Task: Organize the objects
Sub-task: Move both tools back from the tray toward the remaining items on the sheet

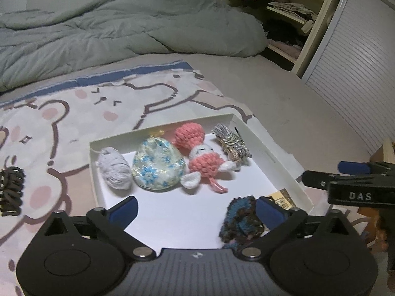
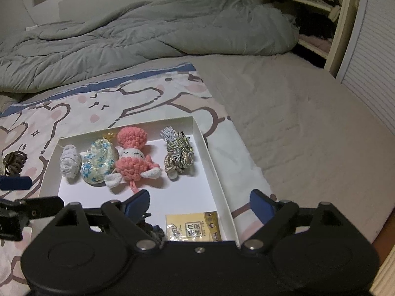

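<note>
A white shallow box lies on a bear-print cloth. In it lie a grey yarn ball, a blue-flowered pouch, a pink crochet doll, a striped tassel charm and a yellow packet. My left gripper is open over the box's near part; a dark blue-brown crochet piece lies against its right finger. My right gripper is open over the box's near right corner.
A dark hair tie bundle lies on the cloth left of the box. A grey-green duvet is heaped at the back of the bed. An open wardrobe stands at the right. Bare mattress lies right of the cloth.
</note>
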Motion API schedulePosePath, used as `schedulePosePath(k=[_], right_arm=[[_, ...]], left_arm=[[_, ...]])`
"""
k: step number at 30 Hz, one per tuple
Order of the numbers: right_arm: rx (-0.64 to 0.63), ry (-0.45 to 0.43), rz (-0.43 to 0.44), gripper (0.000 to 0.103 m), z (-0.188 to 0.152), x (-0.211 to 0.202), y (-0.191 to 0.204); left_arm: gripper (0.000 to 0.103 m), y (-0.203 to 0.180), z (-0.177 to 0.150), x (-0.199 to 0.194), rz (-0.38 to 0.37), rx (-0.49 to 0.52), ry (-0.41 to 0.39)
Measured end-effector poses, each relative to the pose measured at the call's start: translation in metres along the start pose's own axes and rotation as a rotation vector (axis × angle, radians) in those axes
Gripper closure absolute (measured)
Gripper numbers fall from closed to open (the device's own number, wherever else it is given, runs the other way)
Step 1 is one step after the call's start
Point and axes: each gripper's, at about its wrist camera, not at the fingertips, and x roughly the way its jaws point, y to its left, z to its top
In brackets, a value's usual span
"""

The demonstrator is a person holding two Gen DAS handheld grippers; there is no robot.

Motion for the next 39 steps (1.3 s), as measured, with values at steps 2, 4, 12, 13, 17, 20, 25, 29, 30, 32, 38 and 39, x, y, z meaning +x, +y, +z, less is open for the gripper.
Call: schedulePosePath(k=[2, 4, 12, 13, 17, 20, 25, 29, 30, 32, 38, 39], right_arm=[[-0.010, -0.002, -0.007, 0.008, 0.000, -0.004, 0.002], [-0.019, -0.009, -0.006, 0.004, -0.001, -0.008, 0.005], [-0.024, -0.016, -0.012, 0.000, -0.002, -0.020, 0.010], [-0.026, -0.015, -0.012, 0.000, -0.003, -0.020, 0.011], [-0.021, -0.017, -0.017, 0.000, -0.001, -0.020, 0.013], [-0.014, -0.017, -0.017, 0.000, 0.001, -0.019, 0.017], [-0.007, -0.020, -0.007, 0.000, 0.004, -0.016, 0.029], [-0.015, -0.023, 0.002, 0.000, 0.009, -0.013, 0.044], [-0.015, -0.024, 0.007, 0.000, 0.011, -0.012, 0.048], [-0.017, -0.026, 0.020, 0.000, 0.013, -0.010, 0.057], [-0.036, -0.029, 0.050, 0.000, 0.020, -0.006, 0.088], [-0.040, -0.029, 0.054, 0.000, 0.021, -0.005, 0.093]], left_arm=[[0.000, 0.001, 0.000, -0.003, 0.018, 0.008, -0.005], [0.000, 0.003, 0.000, -0.005, 0.028, 0.009, -0.006], [0.000, 0.013, 0.000, -0.010, 0.066, 0.001, -0.015], [0.000, 0.014, 0.000, -0.010, 0.070, -0.001, -0.016], [0.000, 0.021, 0.001, -0.013, 0.086, -0.006, -0.021], [0.000, 0.029, 0.002, -0.017, 0.097, -0.011, -0.024], [0.000, 0.048, 0.003, -0.025, 0.125, -0.022, -0.036], [0.000, 0.068, 0.004, -0.034, 0.157, -0.037, -0.046], [0.000, 0.073, 0.004, -0.036, 0.165, -0.040, -0.048], [0.000, 0.083, 0.004, -0.042, 0.184, -0.046, -0.053], [0.000, 0.115, 0.002, -0.060, 0.234, -0.059, -0.066], [0.000, 0.120, 0.001, -0.063, 0.240, -0.063, -0.068]])
